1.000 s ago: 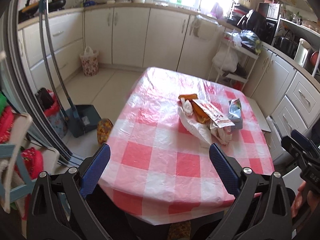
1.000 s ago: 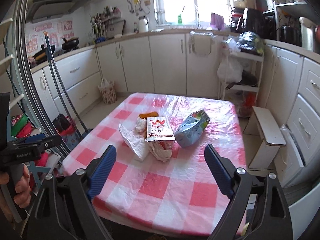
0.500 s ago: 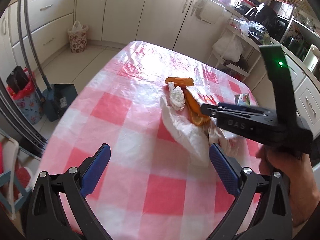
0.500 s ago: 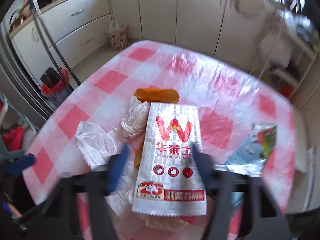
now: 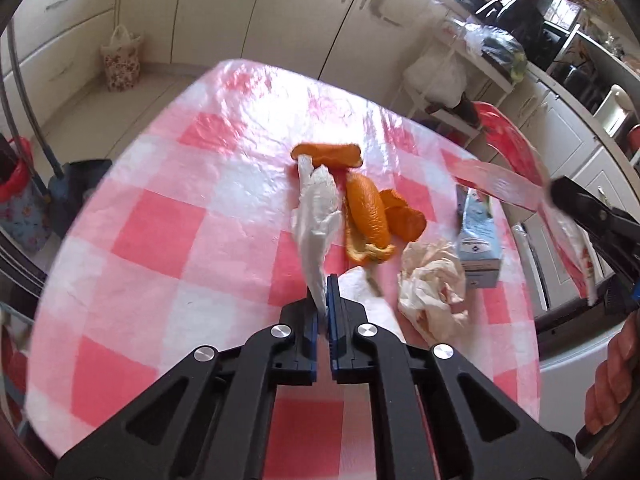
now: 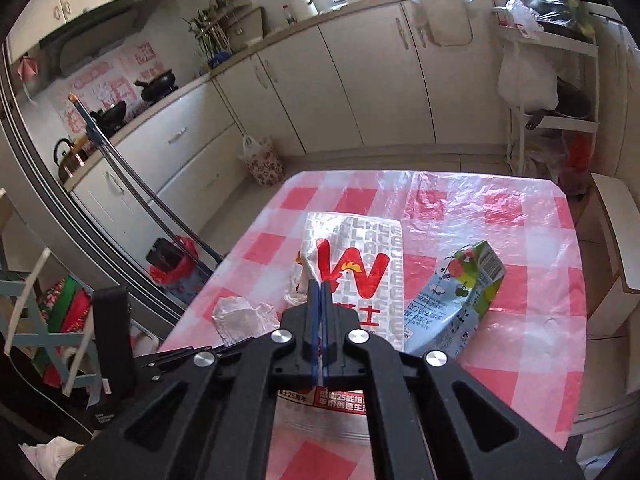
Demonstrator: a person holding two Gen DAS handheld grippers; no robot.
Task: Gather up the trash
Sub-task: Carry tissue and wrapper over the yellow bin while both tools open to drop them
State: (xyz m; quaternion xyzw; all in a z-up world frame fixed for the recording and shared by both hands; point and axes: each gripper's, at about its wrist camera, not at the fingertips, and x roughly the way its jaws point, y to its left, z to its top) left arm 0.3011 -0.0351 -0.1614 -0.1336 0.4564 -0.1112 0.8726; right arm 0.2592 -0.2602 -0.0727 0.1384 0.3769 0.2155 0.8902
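The left gripper [image 5: 323,292] is clenched on a white tissue [image 5: 318,216]. The blue pads are pinching its near end, and the rest of the tissue is stretching away from the jaws over the table [image 5: 160,232], which is wearing a pink and white checked cloth. The far end of the tissue is lying beside the orange peel [image 5: 366,216]. One long piece of peel [image 5: 328,154] is lying farther back, and the other pieces are sitting just right of the tissue. A crumpled wrapper [image 5: 434,280] is lying to the right of the peel, near the table edge. A blue carton [image 5: 478,240] is lying just behind it, touching it.

The right gripper [image 6: 320,292] is also clenched, and it is grasping a paper bag [image 6: 356,256] with a big red W. In the right view the bag is rising in front of the jaws and hiding part of the table [image 6: 520,216]. In the left view the same bag [image 5: 500,184] is appearing blurred at the right side, lifted above the table edge, with the right gripper's black arm behind it. The carton [image 6: 460,300] is lying on its side just right of the bag. A bit of the tissue [image 6: 244,316] is showing to the left of the bag. The left gripper's body is standing at the lower left of that view.

A person's hand [image 5: 612,368] is holding the right tool at the right border of the left view.
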